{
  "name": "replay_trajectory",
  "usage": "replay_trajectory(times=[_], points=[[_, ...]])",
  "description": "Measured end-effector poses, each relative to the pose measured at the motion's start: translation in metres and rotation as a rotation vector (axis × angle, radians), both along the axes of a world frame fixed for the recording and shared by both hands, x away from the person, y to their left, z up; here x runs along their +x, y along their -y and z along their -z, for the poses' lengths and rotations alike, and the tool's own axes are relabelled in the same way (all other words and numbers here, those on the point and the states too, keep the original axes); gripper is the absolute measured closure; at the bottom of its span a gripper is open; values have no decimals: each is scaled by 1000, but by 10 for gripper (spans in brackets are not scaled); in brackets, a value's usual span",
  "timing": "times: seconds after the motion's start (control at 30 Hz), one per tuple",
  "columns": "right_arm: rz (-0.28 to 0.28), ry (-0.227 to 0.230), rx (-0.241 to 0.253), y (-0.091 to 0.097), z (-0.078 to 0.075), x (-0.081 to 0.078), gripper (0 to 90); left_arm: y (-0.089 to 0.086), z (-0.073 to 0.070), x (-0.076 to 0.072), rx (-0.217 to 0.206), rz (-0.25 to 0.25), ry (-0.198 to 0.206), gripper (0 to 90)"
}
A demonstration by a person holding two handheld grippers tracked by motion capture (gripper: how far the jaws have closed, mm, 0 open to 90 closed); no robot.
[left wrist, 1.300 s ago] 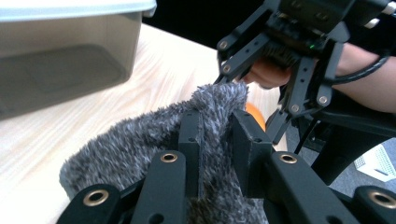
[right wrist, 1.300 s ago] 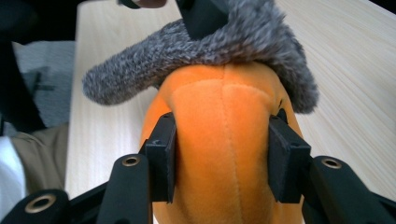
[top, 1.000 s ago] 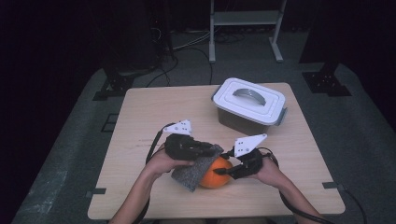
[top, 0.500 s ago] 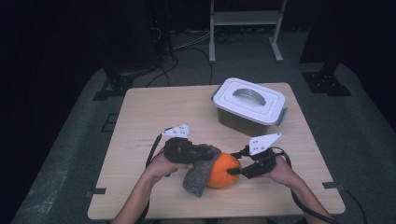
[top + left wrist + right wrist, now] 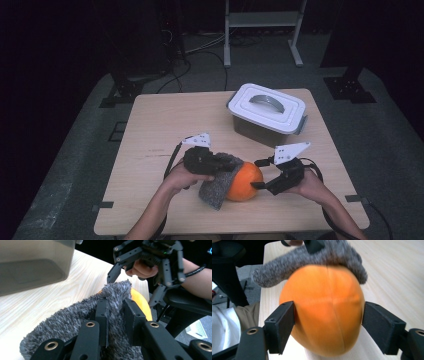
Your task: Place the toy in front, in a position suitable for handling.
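Observation:
An orange pumpkin-like fruit (image 5: 244,182) lies on the wooden table (image 5: 165,125) near its front edge. A grey fuzzy cloth (image 5: 217,187) is draped over its left side. My left gripper (image 5: 232,165) is shut on that cloth (image 5: 75,322), pinching a fold of it against the fruit (image 5: 140,300). My right gripper (image 5: 256,174) stands at the fruit's right. Its jaws have just been opening and now stand wide on either side of the fruit (image 5: 324,310), which sits between them unpressed. In the left gripper view the right gripper (image 5: 131,291) faces me beyond the cloth.
A closed plastic container (image 5: 267,112) with a white lid and handle stands at the back right of the table, its wall close by in the left gripper view (image 5: 30,265). Dark floor, cables and stands surround the table.
My right gripper has drawn back to the right and its jaws have spread wider around the fruit. The left gripper keeps the cloth on the fruit, almost still.

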State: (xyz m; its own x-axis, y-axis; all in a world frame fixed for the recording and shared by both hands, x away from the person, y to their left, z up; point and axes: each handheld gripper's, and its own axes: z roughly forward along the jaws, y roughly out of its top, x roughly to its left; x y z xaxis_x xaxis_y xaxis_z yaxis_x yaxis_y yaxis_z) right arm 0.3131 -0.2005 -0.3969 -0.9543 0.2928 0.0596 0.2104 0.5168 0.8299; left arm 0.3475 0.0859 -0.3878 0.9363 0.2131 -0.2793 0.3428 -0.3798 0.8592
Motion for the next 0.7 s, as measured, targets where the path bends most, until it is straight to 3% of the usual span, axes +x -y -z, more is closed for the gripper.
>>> replay_trajectory(times=[0.2,0.3,0.4,0.53,0.7], points=[[10,11,-65,-17,-6,-1,218,12,-2,0,16,10,13,746],[-3,12,-96,-21,0,0,322,10,0,0,29,8,12,746],[-27,32,-81,-15,4,1,411,6,2,0,21,4,7,745],[-50,36,-78,-7,7,2,421,5,4,1,22,1,2,743],[-33,2,-51,8,12,5,416,6,7,3,30,-3,0,741]])
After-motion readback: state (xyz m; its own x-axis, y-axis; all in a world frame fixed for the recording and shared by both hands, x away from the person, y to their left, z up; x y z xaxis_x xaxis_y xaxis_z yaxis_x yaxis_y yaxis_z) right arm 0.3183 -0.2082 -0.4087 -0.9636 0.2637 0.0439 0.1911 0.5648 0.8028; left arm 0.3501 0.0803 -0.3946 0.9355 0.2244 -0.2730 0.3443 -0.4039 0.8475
